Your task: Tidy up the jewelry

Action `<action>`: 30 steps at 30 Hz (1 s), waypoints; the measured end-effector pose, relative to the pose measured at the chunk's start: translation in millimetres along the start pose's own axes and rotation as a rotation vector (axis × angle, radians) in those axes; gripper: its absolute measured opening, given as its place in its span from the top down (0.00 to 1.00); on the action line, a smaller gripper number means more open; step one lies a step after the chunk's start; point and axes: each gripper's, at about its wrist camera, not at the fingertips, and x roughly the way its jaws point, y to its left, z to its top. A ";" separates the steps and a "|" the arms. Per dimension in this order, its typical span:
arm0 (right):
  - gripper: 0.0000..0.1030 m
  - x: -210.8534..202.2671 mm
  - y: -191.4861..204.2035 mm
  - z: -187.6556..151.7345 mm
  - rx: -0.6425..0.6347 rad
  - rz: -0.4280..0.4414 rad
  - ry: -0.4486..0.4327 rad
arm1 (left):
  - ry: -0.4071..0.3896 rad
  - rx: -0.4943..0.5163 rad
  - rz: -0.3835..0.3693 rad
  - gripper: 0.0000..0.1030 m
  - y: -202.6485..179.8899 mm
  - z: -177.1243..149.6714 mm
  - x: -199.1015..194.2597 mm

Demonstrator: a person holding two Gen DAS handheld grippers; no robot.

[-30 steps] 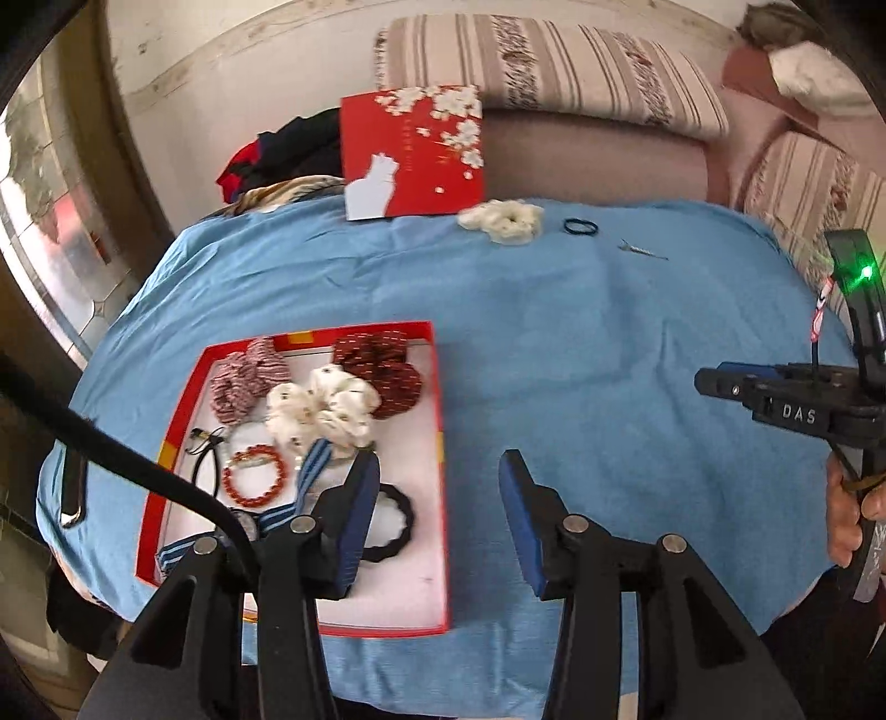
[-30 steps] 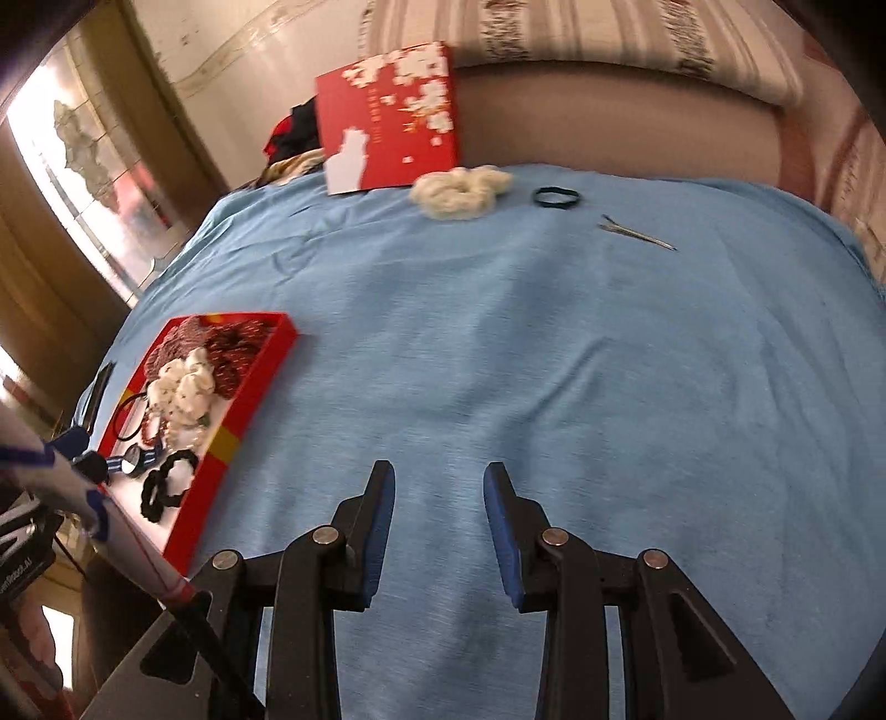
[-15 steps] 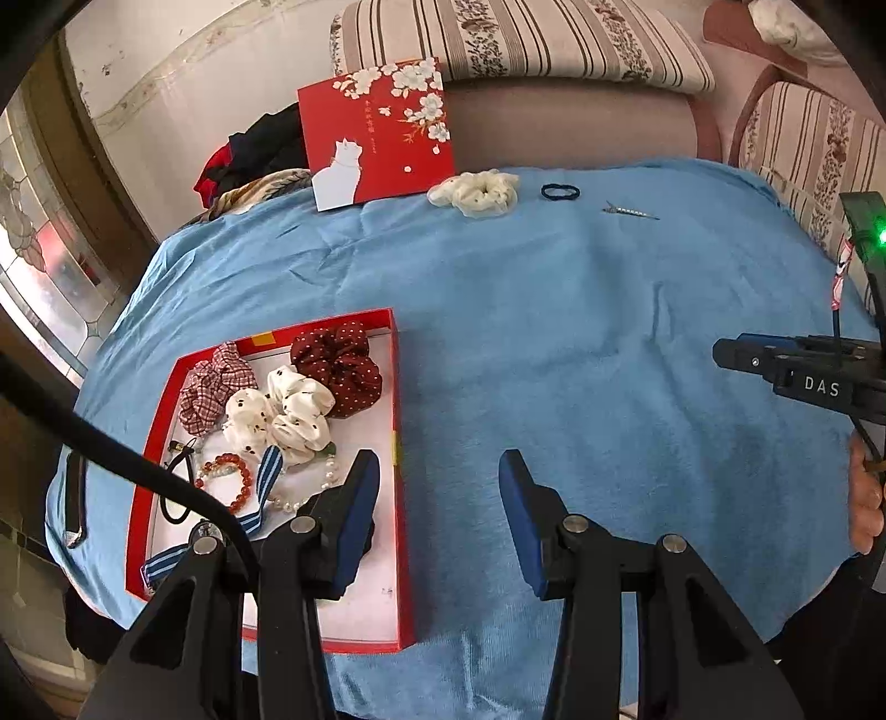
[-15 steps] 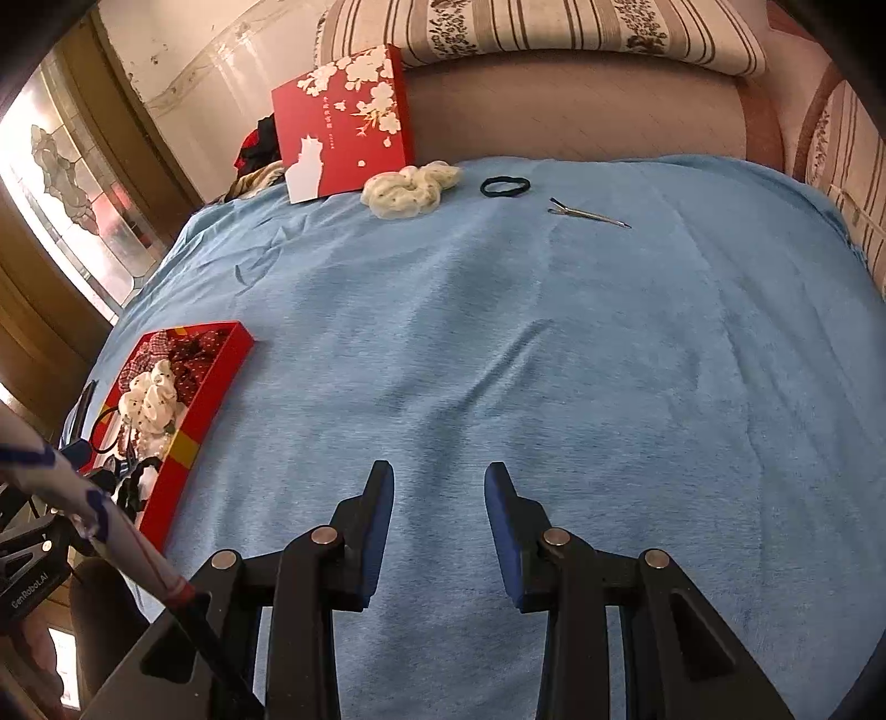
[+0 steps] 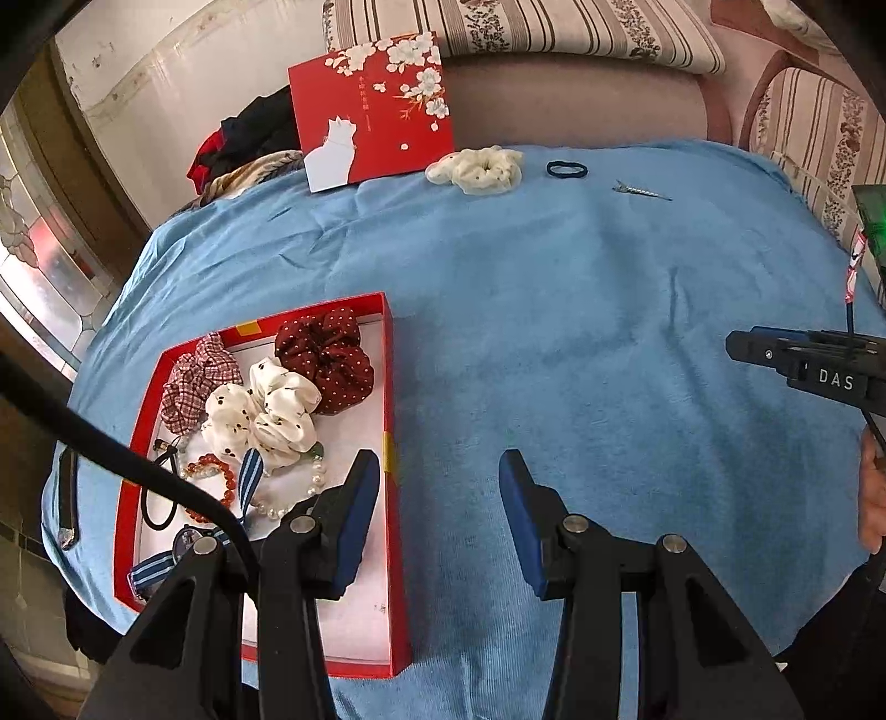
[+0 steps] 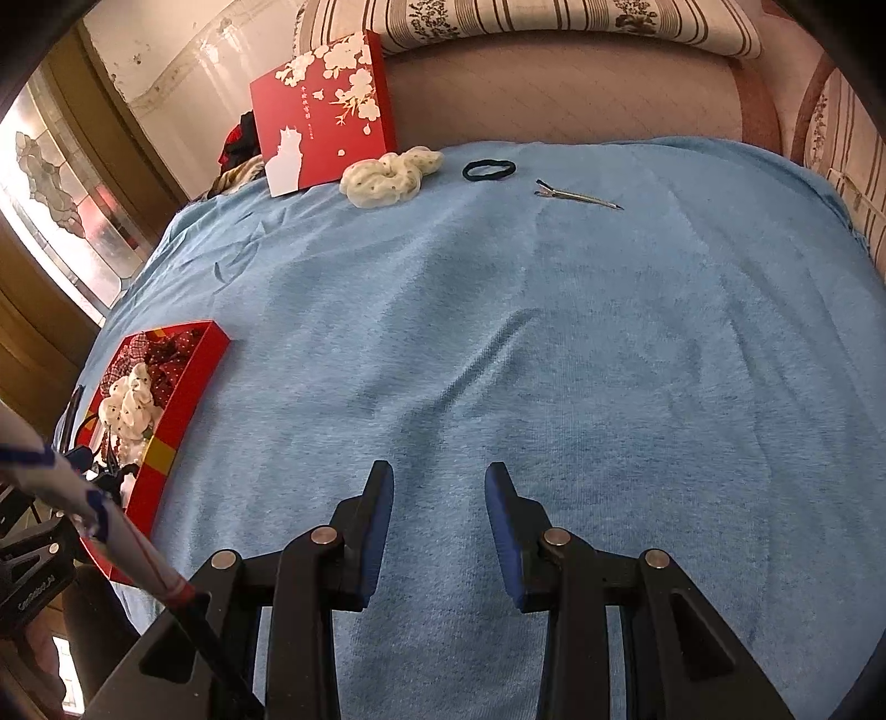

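Observation:
A red tray at the near left holds scrunchies, bead bracelets, a striped bow and black hair ties; it also shows in the right wrist view. At the far side of the blue cloth lie a cream scrunchie, a black hair tie and a metal hair clip. My left gripper is open and empty, hovering over the tray's right edge. My right gripper is open and empty above bare cloth, far from the three loose items.
A red box lid with a white cat and blossoms leans at the table's far edge. Striped cushions and a sofa back sit behind. Dark clothes lie at the far left. The right gripper's body shows at the right.
Both grippers have pulled back and risen, so the tray and far items look smaller and farther. The left gripper moved right, off the tray's contents. Both stayed open.

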 end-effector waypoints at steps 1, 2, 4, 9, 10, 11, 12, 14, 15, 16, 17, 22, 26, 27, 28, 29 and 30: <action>0.64 -0.3 -0.7 1.2 -0.001 -0.003 0.001 | 0.003 0.000 -0.001 0.58 0.3 1.8 1.5; 0.64 -0.6 -1.0 2.4 -0.002 -0.007 0.001 | 0.004 0.000 -0.001 0.58 -0.2 3.2 2.6; 0.64 -1.8 -2.6 6.6 -0.006 -0.018 -0.001 | 0.007 -0.002 -0.005 0.58 0.0 8.0 5.6; 0.64 -6.1 -17.4 22.0 0.010 -0.056 -0.010 | 0.015 -0.038 -0.043 0.54 2.8 23.9 16.1; 0.63 -5.7 -22.0 25.9 0.015 -0.066 -0.012 | 0.020 -0.051 -0.059 0.54 3.9 29.1 20.0; 0.63 -4.7 -26.8 29.7 0.022 -0.076 -0.014 | 0.024 -0.060 -0.072 0.54 4.9 33.0 23.6; 0.63 -3.4 -31.3 33.0 0.029 -0.085 -0.016 | 0.029 -0.069 -0.083 0.54 5.3 36.6 27.1; 0.62 0.0 -39.6 38.5 0.047 -0.097 -0.020 | 0.037 -0.089 -0.103 0.54 4.1 42.6 34.9; 0.62 2.3 -43.7 40.6 0.058 -0.102 -0.021 | 0.036 -0.092 -0.107 0.54 3.2 43.3 36.9; 0.62 5.2 -47.6 42.0 0.068 -0.108 -0.020 | 0.034 -0.093 -0.111 0.54 1.3 43.9 40.0; 0.62 9.9 -52.5 42.5 0.085 -0.112 -0.013 | 0.034 -0.093 -0.112 0.53 -0.1 43.5 41.6; 0.62 22.2 -46.1 36.3 0.093 -0.096 0.022 | 0.023 -0.116 -0.134 0.53 2.6 32.2 43.3; 0.62 24.5 -10.7 31.0 0.016 -0.061 0.044 | 0.019 -0.187 -0.133 0.53 33.7 15.2 33.3; 0.62 23.4 3.8 30.8 -0.015 -0.041 0.046 | 0.021 -0.212 -0.122 0.53 47.6 8.4 29.7; 0.62 21.8 19.0 30.9 -0.051 -0.022 0.044 | 0.024 -0.234 -0.110 0.53 60.2 1.9 26.3; 0.62 19.7 34.8 31.2 -0.087 -0.003 0.042 | 0.024 -0.261 -0.093 0.53 75.5 -5.6 22.1; 0.62 18.6 46.8 31.4 -0.114 0.013 0.040 | 0.022 -0.285 -0.076 0.53 89.3 -12.0 18.3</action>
